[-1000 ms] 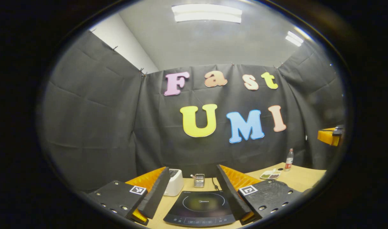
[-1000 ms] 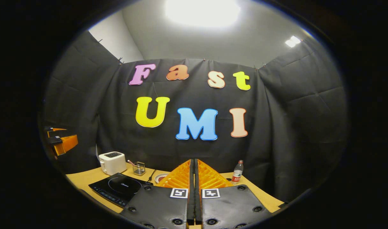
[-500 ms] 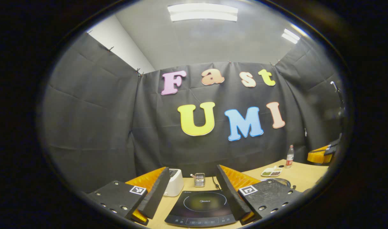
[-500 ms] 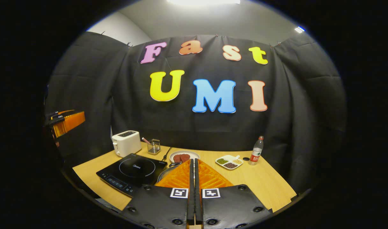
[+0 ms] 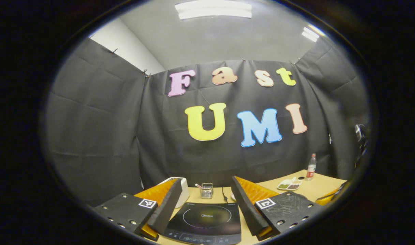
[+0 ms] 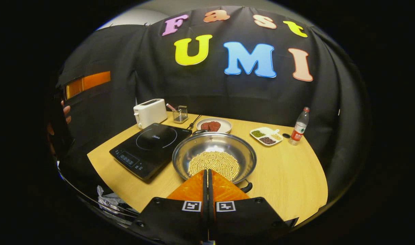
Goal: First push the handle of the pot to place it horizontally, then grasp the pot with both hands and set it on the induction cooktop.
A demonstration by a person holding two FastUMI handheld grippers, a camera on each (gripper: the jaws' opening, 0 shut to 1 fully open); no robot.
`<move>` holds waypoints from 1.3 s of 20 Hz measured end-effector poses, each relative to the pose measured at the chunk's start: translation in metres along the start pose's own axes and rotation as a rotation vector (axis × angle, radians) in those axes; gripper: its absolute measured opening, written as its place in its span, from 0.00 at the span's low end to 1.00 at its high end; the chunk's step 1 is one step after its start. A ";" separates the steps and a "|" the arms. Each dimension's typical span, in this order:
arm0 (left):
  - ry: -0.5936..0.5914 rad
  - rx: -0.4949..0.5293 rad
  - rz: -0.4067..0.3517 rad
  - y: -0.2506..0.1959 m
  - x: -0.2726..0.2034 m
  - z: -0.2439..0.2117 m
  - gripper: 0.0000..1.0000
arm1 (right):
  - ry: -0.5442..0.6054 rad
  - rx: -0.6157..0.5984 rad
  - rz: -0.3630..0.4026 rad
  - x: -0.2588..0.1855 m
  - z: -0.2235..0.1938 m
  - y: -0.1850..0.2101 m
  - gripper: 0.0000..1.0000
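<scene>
In the right gripper view a steel pot [image 6: 214,153] holding pale beans sits mid-table, just right of the black induction cooktop [image 6: 149,146]. One black pot handle [image 6: 247,186] sticks out at the near right rim, and another [image 6: 199,131] shows at the far rim. My right gripper [image 6: 207,172] is shut with nothing in it, its tips hanging over the pot's near rim. The left gripper [image 6: 88,81] is held high at the left by a hand [image 6: 66,110]. In the left gripper view my left gripper [image 5: 205,179] stands open above the cooktop [image 5: 204,219].
Behind the cooktop stand a white toaster [image 6: 149,112] and a small utensil holder [image 6: 180,114]. A plate of meat [image 6: 214,126], a divided dish [image 6: 267,135] and a bottle [image 6: 298,126] line the table's [image 6: 289,183] far side. A plastic bag [image 6: 107,200] hangs below the front edge.
The right gripper has tipped down and dropped toward the table, bringing the pot into sight below its tips. The left gripper has drifted slightly left and stayed open.
</scene>
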State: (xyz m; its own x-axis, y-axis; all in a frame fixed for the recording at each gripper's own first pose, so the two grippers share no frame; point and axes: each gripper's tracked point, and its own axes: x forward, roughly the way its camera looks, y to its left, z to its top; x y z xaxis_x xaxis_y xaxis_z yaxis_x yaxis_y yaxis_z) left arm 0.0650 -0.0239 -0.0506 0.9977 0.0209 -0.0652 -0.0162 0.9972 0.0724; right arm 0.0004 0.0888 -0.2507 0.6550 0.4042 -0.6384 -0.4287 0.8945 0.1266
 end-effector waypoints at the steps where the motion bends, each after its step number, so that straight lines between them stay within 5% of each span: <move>1: 0.010 0.003 0.004 -0.005 0.003 -0.003 0.87 | 0.034 -0.010 0.024 0.005 -0.009 0.000 0.02; 9: 0.063 0.037 0.054 -0.019 0.011 -0.019 0.87 | 0.251 -0.024 0.137 0.043 -0.064 -0.004 0.02; 26: 0.091 0.034 0.095 -0.046 0.020 -0.030 0.87 | 0.354 0.017 0.004 0.070 -0.085 -0.085 0.02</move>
State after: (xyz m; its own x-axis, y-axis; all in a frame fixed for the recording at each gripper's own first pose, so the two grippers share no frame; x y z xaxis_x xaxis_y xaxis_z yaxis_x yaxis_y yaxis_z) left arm 0.0841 -0.0669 -0.0855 0.9815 0.1234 -0.1461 -0.1068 0.9874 0.1164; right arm 0.0294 0.0248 -0.3707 0.3961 0.3193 -0.8609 -0.4185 0.8973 0.1402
